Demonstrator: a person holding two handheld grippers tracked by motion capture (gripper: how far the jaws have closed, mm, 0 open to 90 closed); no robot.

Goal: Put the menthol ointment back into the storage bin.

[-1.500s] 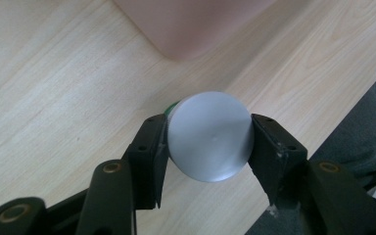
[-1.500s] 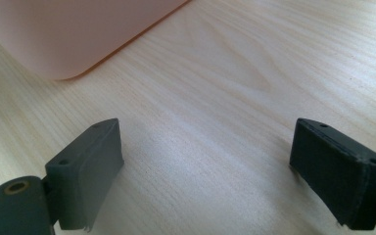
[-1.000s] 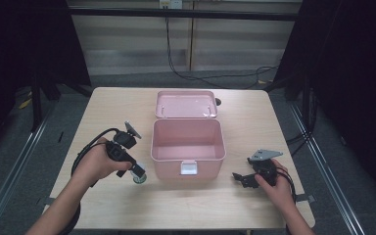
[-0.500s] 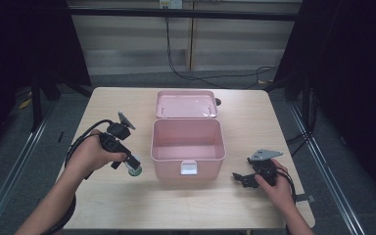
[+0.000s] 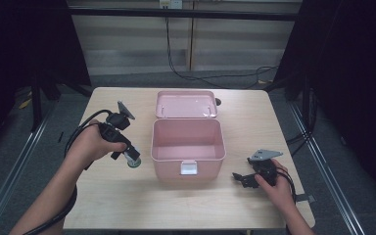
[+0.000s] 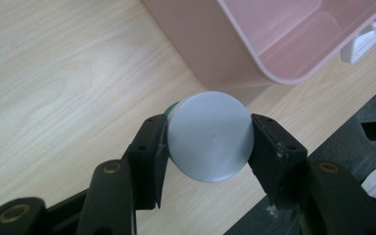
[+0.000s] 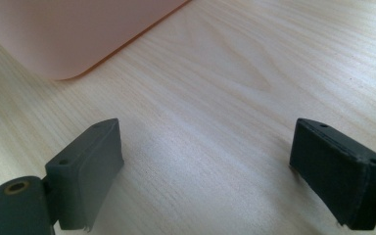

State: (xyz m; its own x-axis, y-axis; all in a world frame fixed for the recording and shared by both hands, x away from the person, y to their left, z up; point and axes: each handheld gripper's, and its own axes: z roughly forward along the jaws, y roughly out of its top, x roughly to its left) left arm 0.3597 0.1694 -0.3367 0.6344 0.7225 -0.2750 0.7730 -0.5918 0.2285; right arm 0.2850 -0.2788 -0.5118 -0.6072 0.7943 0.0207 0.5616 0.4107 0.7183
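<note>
My left gripper (image 5: 133,159) is shut on a small round container with a white face (image 6: 210,137) and a sliver of green (image 6: 171,108) behind it. It hangs just above the table, left of the open pink box (image 5: 188,147). In the left gripper view the two black pads press the container's sides, and the box's rim (image 6: 254,58) lies beyond. The box's lid (image 5: 186,104) lies flat behind the box. My right gripper (image 5: 240,178) rests low on the table to the right of the box, open, with bare wood between its fingers (image 7: 93,166).
The wooden table (image 5: 254,122) has free room around the box. A white latch (image 5: 189,168) sits on the box's front wall. A corner of the pink box (image 7: 68,34) is close ahead of the right gripper. Cables trail from both grippers; dark floor surrounds the table.
The left hand has lifted the round container off the table and drawn it slightly away from the front edge. The right hand has stayed put.
</note>
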